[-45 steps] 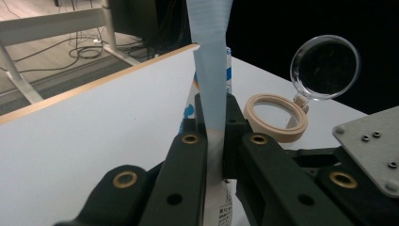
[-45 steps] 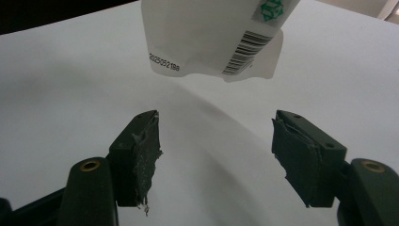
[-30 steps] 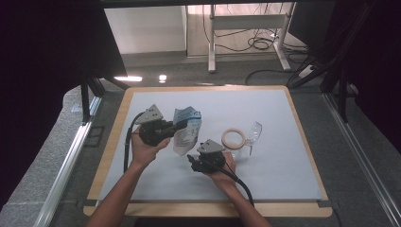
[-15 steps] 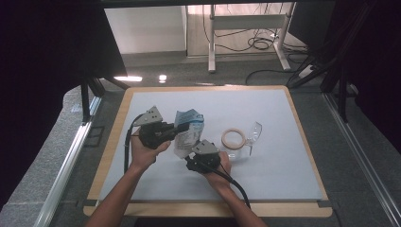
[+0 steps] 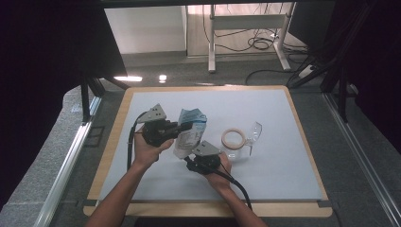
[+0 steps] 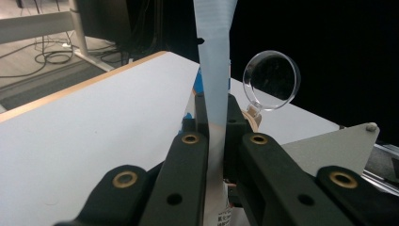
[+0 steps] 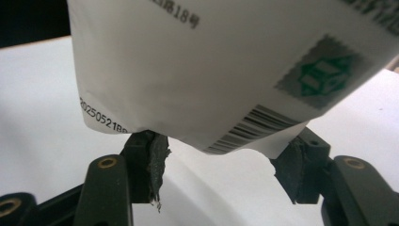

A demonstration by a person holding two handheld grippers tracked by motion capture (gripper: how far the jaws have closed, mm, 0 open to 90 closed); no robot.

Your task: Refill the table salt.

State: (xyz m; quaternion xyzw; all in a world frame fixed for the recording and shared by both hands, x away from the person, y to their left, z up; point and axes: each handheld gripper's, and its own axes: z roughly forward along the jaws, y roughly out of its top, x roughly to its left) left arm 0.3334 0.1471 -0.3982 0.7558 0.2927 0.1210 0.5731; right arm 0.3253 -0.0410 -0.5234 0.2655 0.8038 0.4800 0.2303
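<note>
A white and blue packet hangs above the mat. My left gripper is shut on its upper edge; in the left gripper view the thin edge of the packet rises straight up out of the closed left gripper. My right gripper sits at the packet's lower end. In the right gripper view the printed packet, with a barcode, hangs between the worn pads of my right gripper. Its jaws have just been closing around that lower end, and I see no pad pressing on it.
A pale ring and a clear magnifying lens lie on the white mat to the right of my hands. The lens stands just behind the packet in the left gripper view. A wooden border frames the mat.
The packet's lower end has come down a little toward the right gripper. Both hands have kept their places.
</note>
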